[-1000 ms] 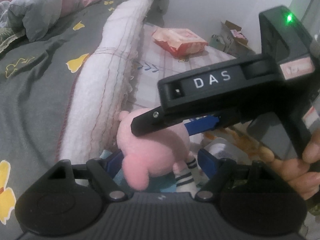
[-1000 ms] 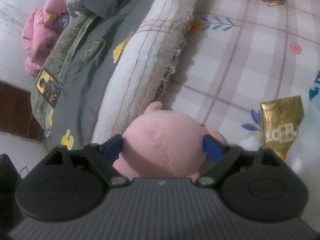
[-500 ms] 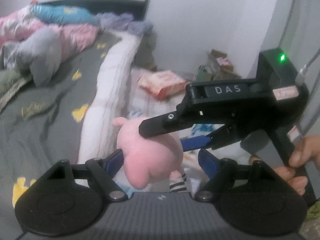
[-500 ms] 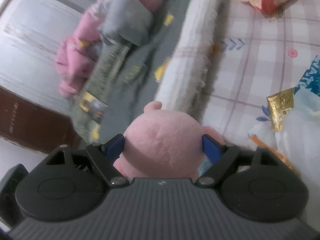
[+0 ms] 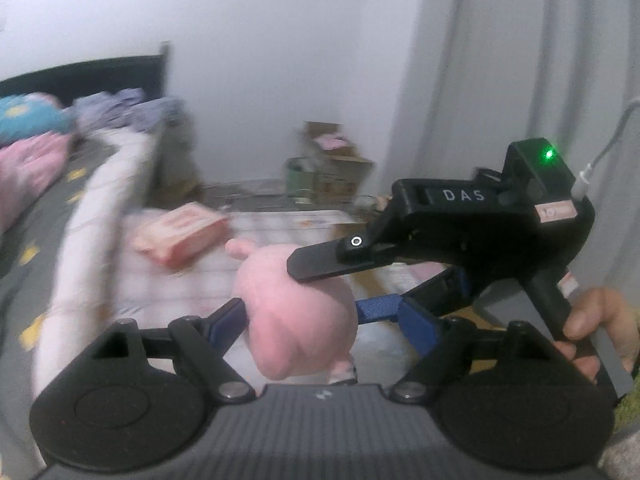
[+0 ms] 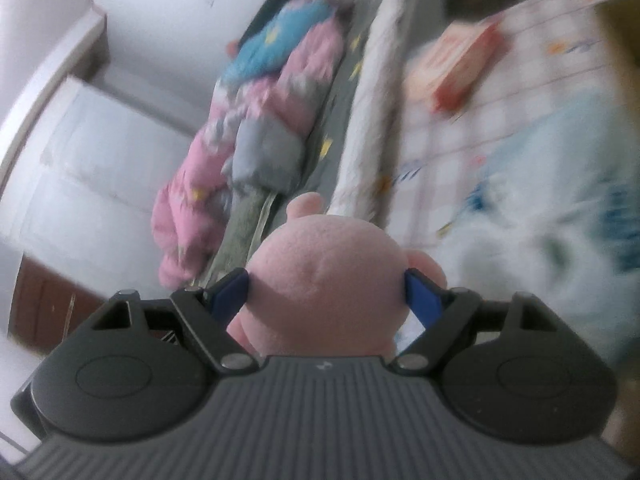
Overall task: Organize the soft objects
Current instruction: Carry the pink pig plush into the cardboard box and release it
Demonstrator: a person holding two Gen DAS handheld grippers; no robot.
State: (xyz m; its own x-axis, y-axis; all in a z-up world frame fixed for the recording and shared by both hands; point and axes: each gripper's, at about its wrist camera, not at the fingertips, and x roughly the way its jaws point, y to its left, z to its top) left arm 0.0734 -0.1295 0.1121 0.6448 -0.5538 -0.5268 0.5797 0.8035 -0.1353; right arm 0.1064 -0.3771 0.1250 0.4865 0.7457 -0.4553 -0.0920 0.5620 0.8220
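Note:
A pink plush pig [image 5: 296, 320] hangs in the air above the checked mat. My right gripper [image 6: 324, 284] is shut on its round head [image 6: 324, 276], one blue pad pressed into each side. In the left wrist view the right gripper [image 5: 328, 288] comes in from the right, one finger over the plush and one blue finger beside it. My left gripper [image 5: 320, 312] stands open around the plush. Its left pad [image 5: 228, 320] touches the plush's side; its right pad [image 5: 416, 316] is apart from the plush, against the right gripper's blue finger. The plush's striped legs [image 5: 344, 372] dangle below.
A white fluffy blanket edge [image 5: 100, 216] runs along the grey-sheeted bed at the left. A pink packet [image 5: 180, 236] lies on the checked mat. Cardboard boxes [image 5: 332, 160] stand by the far wall, beside a curtain [image 5: 500, 80]. Pink quilts [image 6: 240, 140] are piled on the bed. A hand [image 5: 600, 320] holds the right gripper.
Both grippers have risen with the pink plush between them. The bed and mat have dropped lower in view, and the wall and curtain have come in. The background is now blurred.

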